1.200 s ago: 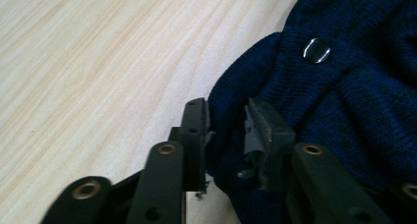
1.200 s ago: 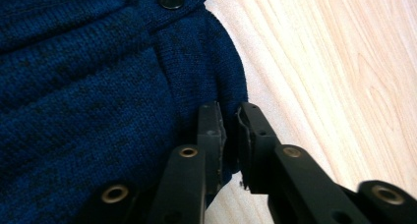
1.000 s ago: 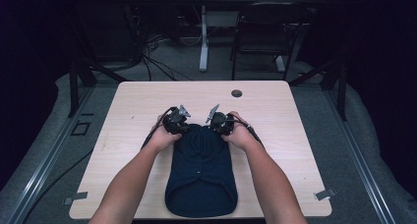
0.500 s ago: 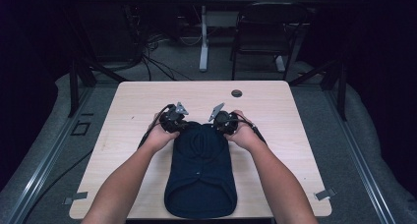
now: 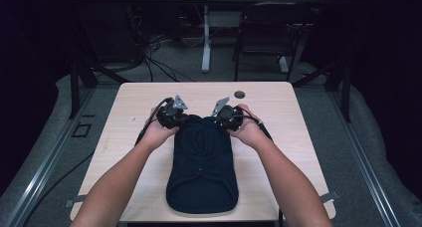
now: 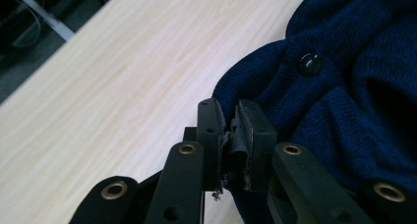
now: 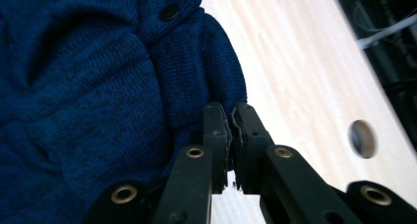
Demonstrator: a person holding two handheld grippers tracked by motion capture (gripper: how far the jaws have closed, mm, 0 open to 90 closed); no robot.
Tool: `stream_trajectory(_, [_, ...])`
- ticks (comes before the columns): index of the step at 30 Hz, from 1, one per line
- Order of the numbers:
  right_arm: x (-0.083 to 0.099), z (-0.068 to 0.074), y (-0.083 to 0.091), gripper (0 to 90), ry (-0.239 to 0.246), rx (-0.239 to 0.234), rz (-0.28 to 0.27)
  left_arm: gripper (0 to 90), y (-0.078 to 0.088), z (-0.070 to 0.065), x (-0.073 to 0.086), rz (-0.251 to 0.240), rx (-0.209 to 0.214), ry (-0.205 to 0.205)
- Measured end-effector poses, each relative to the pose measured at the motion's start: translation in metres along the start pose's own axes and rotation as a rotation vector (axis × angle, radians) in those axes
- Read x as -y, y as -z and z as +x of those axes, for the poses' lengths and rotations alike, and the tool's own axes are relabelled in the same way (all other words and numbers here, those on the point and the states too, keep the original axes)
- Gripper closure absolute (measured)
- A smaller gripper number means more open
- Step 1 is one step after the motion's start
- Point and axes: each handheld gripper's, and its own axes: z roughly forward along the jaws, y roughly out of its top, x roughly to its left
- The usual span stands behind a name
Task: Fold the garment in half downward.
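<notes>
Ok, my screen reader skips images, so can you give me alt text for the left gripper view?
The left gripper has its two black jaws shut on the edge of a dark blue knitted garment with a black button, lying on a pale wooden table.

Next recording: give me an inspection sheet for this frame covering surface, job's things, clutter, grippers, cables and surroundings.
Surface: light wood table, with a round hole near its far edge.
Job's things: navy knit garment with dark buttons, lying lengthwise at the middle.
Clutter: nothing seen.
Grippers: left gripper shut on the garment's far edge; right gripper shut on the same edge, opposite corner.
Cables: black cable trailing from the left gripper; loose cables on the floor beyond the table.
Surroundings: dark room, chair and a table leg behind.
</notes>
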Motion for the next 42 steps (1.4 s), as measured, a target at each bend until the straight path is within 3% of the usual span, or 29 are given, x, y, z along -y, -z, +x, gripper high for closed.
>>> stream_trajectory(12, [-0.025, -0.012, 0.033, 85.2, 0.033, 0.095, -0.055, 81.0, 0.037, 0.013, -0.03, -0.061, -0.08, -0.049])
stream_trajectory(16, [-0.039, -0.021, 0.048, 85.3, 0.052, 0.157, -0.069, 81.0, 0.052, 0.02, -0.046, -0.092, -0.13, -0.062])
stream_trajectory(19, [-0.049, -0.029, 0.062, 85.3, 0.036, 0.216, -0.115, 81.0, 0.065, 0.022, -0.056, -0.147, -0.201, -0.074])
stream_trajectory(21, [-0.052, -0.031, 0.068, 85.3, 0.019, 0.247, -0.153, 80.9, 0.068, 0.021, -0.057, -0.159, -0.209, -0.073])
stream_trajectory(22, [-0.052, -0.031, 0.068, 85.3, 0.027, 0.253, -0.147, 80.9, 0.066, 0.02, -0.056, -0.15, -0.206, -0.073])
stream_trajectory(25, [-0.045, -0.024, 0.055, 85.3, 0.061, 0.244, -0.094, 81.0, 0.057, 0.014, -0.049, -0.115, -0.202, -0.095])
stream_trajectory(31, [-0.033, -0.012, 0.039, 85.3, 0.076, 0.219, -0.073, 81.0, 0.042, 0.004, -0.037, -0.077, -0.189, -0.114])
stream_trajectory(42, [-0.029, -0.008, 0.035, 85.3, 0.074, 0.2, -0.065, 81.0, 0.036, 0.001, -0.03, -0.064, -0.178, -0.109])
